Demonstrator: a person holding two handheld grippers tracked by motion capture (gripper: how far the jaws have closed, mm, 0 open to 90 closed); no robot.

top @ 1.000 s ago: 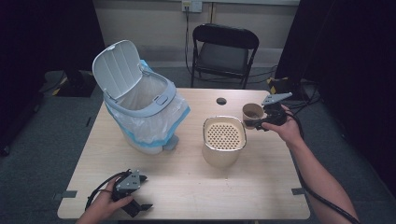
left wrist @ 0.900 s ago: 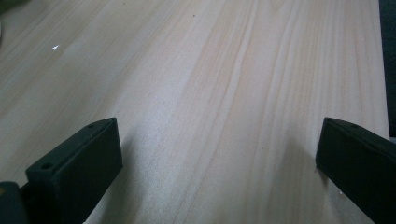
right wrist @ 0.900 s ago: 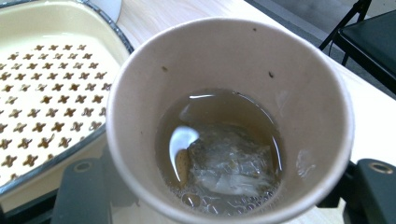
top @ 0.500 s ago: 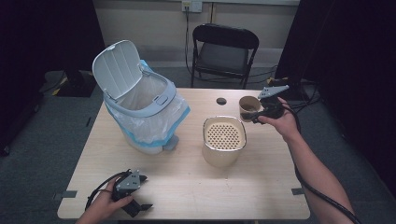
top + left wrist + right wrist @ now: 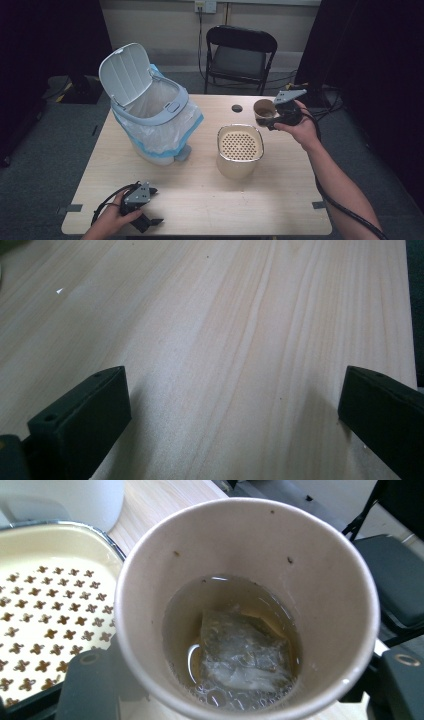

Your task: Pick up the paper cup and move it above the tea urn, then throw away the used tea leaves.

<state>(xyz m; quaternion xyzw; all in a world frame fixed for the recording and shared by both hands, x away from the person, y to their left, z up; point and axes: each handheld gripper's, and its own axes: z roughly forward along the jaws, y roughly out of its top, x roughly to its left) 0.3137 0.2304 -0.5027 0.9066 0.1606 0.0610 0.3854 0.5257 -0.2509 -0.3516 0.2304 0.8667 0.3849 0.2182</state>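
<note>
My right gripper (image 5: 272, 117) is shut on a brown paper cup (image 5: 263, 110) and holds it above the table's far right, just right of the cream strainer bin (image 5: 239, 150). In the right gripper view the cup (image 5: 240, 545) holds brownish liquid and a soaked tea bag (image 5: 240, 652), with the perforated strainer lid (image 5: 55, 605) at left. My left gripper (image 5: 150, 220) rests at the near left edge of the table. Its jaws stand wide apart in the left gripper view over bare wood (image 5: 240, 340), with nothing between them.
A white pedal bin (image 5: 150, 120) with its lid raised and a blue-edged plastic liner stands at the far left of the table. A small dark disc (image 5: 237, 108) lies near the far edge. A black folding chair (image 5: 240, 55) stands behind the table.
My right gripper has lifted the cup upward and slightly away from the table. The left gripper has stayed put.
</note>
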